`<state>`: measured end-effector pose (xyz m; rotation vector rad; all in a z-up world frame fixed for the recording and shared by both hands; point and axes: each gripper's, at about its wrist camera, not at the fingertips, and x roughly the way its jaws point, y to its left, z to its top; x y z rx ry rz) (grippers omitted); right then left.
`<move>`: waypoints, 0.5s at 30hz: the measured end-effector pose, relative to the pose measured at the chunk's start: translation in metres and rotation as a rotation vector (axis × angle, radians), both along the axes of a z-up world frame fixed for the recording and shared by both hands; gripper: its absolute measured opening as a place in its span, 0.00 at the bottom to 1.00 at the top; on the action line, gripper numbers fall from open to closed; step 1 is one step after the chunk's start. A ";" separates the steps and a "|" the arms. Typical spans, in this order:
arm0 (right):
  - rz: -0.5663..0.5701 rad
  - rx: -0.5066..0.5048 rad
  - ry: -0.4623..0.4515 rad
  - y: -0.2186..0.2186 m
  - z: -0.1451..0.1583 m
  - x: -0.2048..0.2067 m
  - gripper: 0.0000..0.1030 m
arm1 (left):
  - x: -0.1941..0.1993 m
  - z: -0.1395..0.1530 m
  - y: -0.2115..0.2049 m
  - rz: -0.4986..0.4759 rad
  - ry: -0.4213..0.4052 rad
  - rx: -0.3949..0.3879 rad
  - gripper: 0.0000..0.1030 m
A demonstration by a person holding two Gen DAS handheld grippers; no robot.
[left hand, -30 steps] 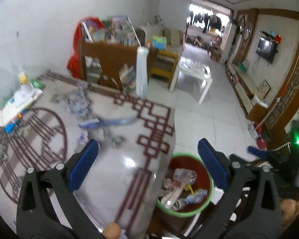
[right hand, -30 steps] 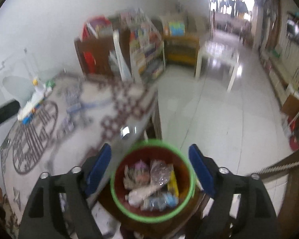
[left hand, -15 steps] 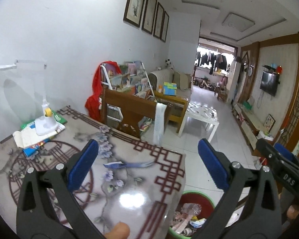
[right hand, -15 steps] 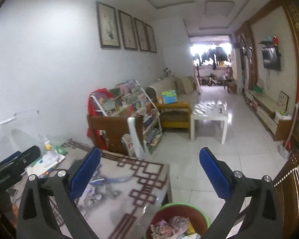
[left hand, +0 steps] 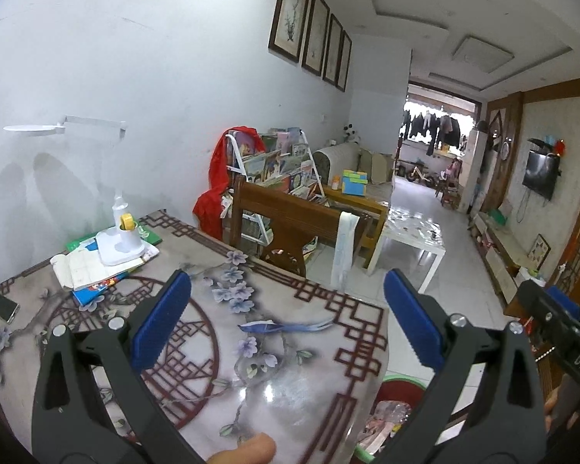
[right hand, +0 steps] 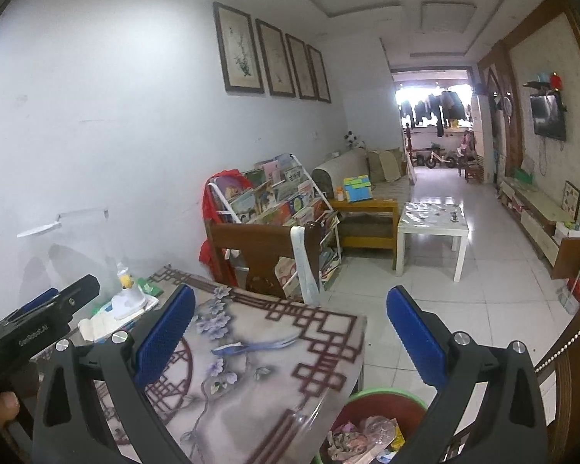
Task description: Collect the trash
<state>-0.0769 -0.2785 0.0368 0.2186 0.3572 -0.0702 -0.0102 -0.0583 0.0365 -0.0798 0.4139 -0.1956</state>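
A red bin with a green rim (right hand: 382, 398) stands on the floor by the table's near right corner, holding crumpled wrappers and plastic (right hand: 363, 435). It shows partly in the left wrist view (left hand: 400, 390). My left gripper (left hand: 286, 321) is open and empty, raised above the patterned table (left hand: 228, 340). My right gripper (right hand: 290, 332) is open and empty, raised over the table's right edge and the bin. Each gripper shows at the edge of the other's view.
A lamp base on a stack of books (left hand: 116, 247) and a phone (left hand: 2, 305) lie at the table's far left. A wooden chair (left hand: 286, 228) with a white cloth stands behind the table. Farther off are a book rack (right hand: 274, 193) and a white low table (right hand: 431, 224).
Both grippers have risen and tilted up from looking down at the bin to looking across the room. Both stay open and empty.
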 end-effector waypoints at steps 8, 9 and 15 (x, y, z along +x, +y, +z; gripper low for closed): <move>0.029 0.016 0.009 0.008 -0.001 -0.001 0.93 | -0.004 0.002 0.004 0.008 -0.008 0.003 0.95; 0.030 0.015 0.011 0.009 -0.001 -0.001 0.93 | -0.006 0.003 0.004 0.008 -0.008 0.003 0.95; 0.032 0.016 0.014 0.008 -0.002 -0.001 0.93 | -0.006 0.003 0.005 0.004 -0.006 0.005 0.95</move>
